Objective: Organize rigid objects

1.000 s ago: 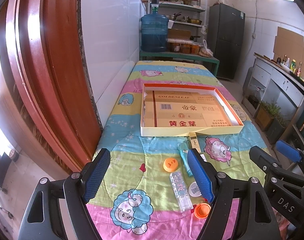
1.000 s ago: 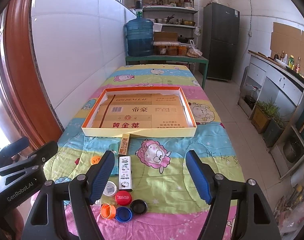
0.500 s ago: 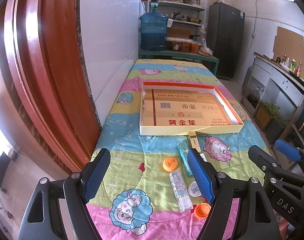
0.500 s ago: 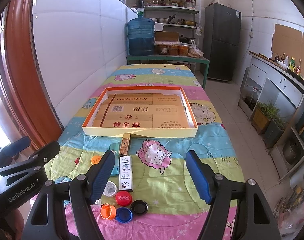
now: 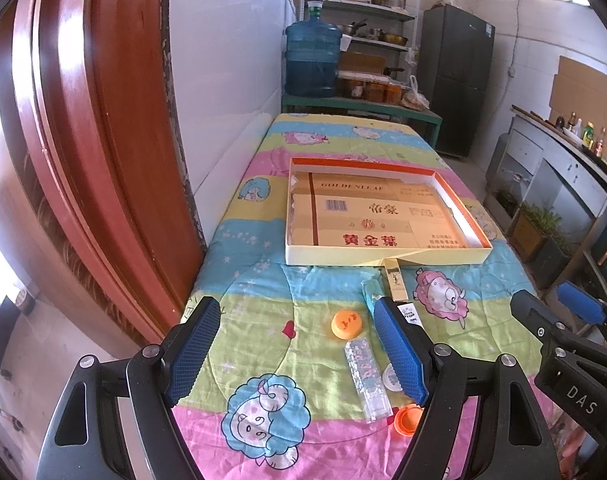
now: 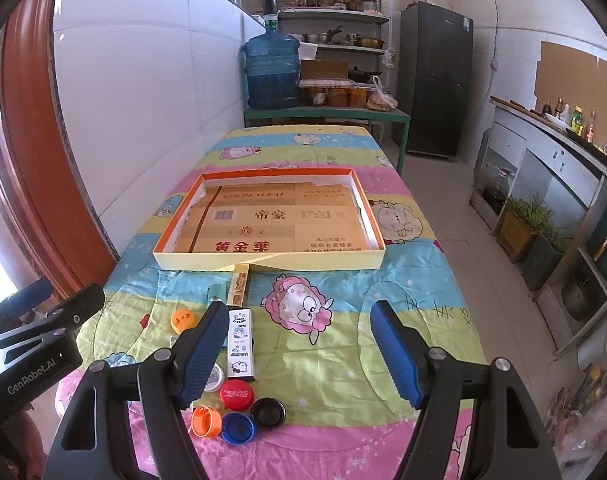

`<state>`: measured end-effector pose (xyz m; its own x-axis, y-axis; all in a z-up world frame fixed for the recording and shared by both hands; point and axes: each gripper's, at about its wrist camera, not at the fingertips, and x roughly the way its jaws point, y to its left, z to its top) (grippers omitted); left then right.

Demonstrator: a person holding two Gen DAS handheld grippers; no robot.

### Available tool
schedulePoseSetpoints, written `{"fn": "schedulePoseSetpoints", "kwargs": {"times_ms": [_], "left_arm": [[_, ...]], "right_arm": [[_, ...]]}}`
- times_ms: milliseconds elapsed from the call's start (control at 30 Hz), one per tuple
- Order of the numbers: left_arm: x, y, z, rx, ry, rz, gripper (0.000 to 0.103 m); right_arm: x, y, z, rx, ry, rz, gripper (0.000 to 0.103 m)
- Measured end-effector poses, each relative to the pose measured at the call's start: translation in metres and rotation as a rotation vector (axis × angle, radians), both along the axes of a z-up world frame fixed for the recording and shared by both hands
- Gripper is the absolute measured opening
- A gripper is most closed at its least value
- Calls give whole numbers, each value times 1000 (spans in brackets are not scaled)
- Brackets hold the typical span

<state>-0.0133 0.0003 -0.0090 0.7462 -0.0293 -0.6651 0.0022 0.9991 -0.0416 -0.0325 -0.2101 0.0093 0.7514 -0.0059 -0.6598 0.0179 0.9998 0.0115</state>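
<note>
A shallow yellow box (image 5: 383,257) (image 6: 263,261) lined with cardboard lies mid-table. In front of it lie small items: a gold box (image 6: 238,282), a teal lighter (image 6: 216,293), a white cartoon box (image 6: 240,345), a clear patterned box (image 5: 368,380), an orange-yellow cap (image 5: 345,323) (image 6: 182,320), red cap (image 6: 236,395), orange cap (image 6: 205,421), blue cap (image 6: 238,427) and black cap (image 6: 268,412). My left gripper (image 5: 293,354) is open and empty above the table's near left. My right gripper (image 6: 301,354) is open and empty above the near edge.
The table wears a cartoon quilt (image 6: 343,320) and stands against a white tiled wall (image 6: 143,100). A red door frame (image 5: 83,140) is at the left. A water jug (image 6: 272,74), shelves and a fridge (image 6: 435,80) stand behind. The floor drops off at right.
Both views are almost the same as before; the grippers have only drifted slightly and both stay open.
</note>
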Motion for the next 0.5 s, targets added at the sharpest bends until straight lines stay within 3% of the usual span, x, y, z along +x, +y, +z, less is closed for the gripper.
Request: {"fn": "schedulePoseSetpoints", "kwargs": {"times_ms": [500], "left_arm": [[0, 1, -3, -1, 9, 1, 80]], "right_arm": [[0, 1, -4, 8, 9, 4, 73]]}}
